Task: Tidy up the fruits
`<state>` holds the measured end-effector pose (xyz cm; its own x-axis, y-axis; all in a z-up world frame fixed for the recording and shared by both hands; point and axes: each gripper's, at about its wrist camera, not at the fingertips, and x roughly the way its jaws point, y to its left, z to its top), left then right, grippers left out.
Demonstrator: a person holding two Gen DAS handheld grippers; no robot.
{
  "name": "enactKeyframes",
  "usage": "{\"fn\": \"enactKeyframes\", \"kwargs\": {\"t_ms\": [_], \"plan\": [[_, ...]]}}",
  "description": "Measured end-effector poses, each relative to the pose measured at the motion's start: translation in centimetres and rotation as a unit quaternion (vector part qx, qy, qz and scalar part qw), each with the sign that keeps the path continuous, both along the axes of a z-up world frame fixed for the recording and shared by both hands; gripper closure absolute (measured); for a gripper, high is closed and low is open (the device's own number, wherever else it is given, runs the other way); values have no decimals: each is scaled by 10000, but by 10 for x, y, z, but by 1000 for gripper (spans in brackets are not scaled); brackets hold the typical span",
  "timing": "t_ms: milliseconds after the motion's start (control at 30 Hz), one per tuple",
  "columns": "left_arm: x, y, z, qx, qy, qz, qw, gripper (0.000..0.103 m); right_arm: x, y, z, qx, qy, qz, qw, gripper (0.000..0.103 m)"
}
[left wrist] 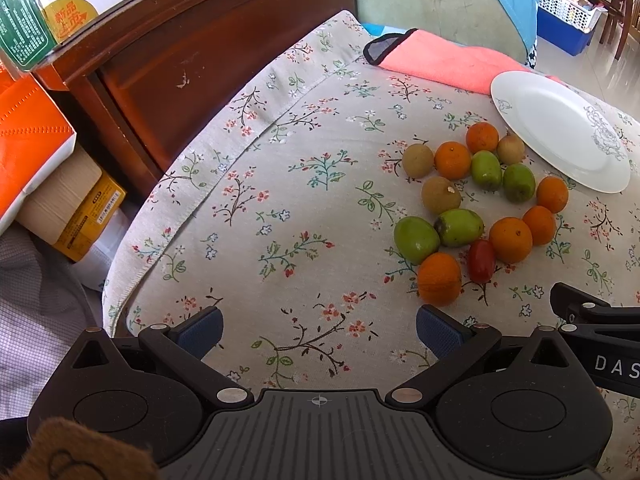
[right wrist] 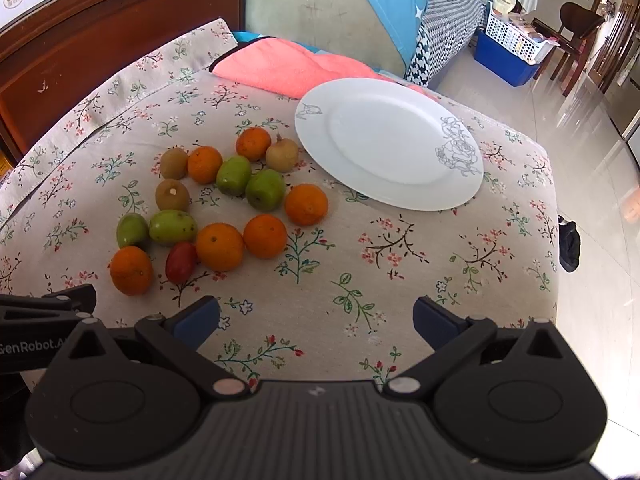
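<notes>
- Both tongs spread wide and empty: left tongs (left wrist: 319, 330) and right tongs (right wrist: 316, 322) hover over the floral tabletop (right wrist: 360, 272), near the fruit.
- Fruit cluster sits loose on the cloth beside the white plate (right wrist: 400, 184), which holds nothing.
- We'd start at the cluster's near edge: orange (right wrist: 131, 265) or red fruit (right wrist: 181, 262).
- Neighbours touch, so we come straight down, pads either side of one piece.
- Round fruit rolls; we close gently, lift clear.
</notes>
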<state>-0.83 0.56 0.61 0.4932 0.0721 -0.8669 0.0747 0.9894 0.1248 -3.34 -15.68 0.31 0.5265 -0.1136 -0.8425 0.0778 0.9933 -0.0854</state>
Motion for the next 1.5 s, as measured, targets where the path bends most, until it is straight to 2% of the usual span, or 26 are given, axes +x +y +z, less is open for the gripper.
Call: {"fn": "enactKeyframes", "kwargs": {"t_ms": [367, 700, 867, 1067, 1200, 1333, 1500], "plan": [[0, 2, 1, -99, 10, -105, 9999, 0, -2, -1, 2, 37, -72, 54, 10000, 1], [-4, 8, 5, -271, 92, -246, 9993, 0, -12, -11, 10, 465, -353, 244, 9980, 1], [-7, 7, 7, -94, 33, -413, 9991, 0, -16, -18, 13, 654, -441, 270, 9965, 1], [-5, 13, 13, -97, -64, -731, 9973, 0, -21, -27, 11, 877, -501, 286, 9945, 1], [2, 28, 18, -219, -176, -772, 9966, 0, -26, -34, 8, 1022, -558, 349, 9926, 7], [9, 44, 19, -305, -319, -567, 9974, 1, -30, -37, 4, 1107, -603, 459, 9910, 9], [11, 54, 18, -653, -352, -447, 9962, 1, -28, -38, 1, 1399, -640, 474, 9870, 21]]}}
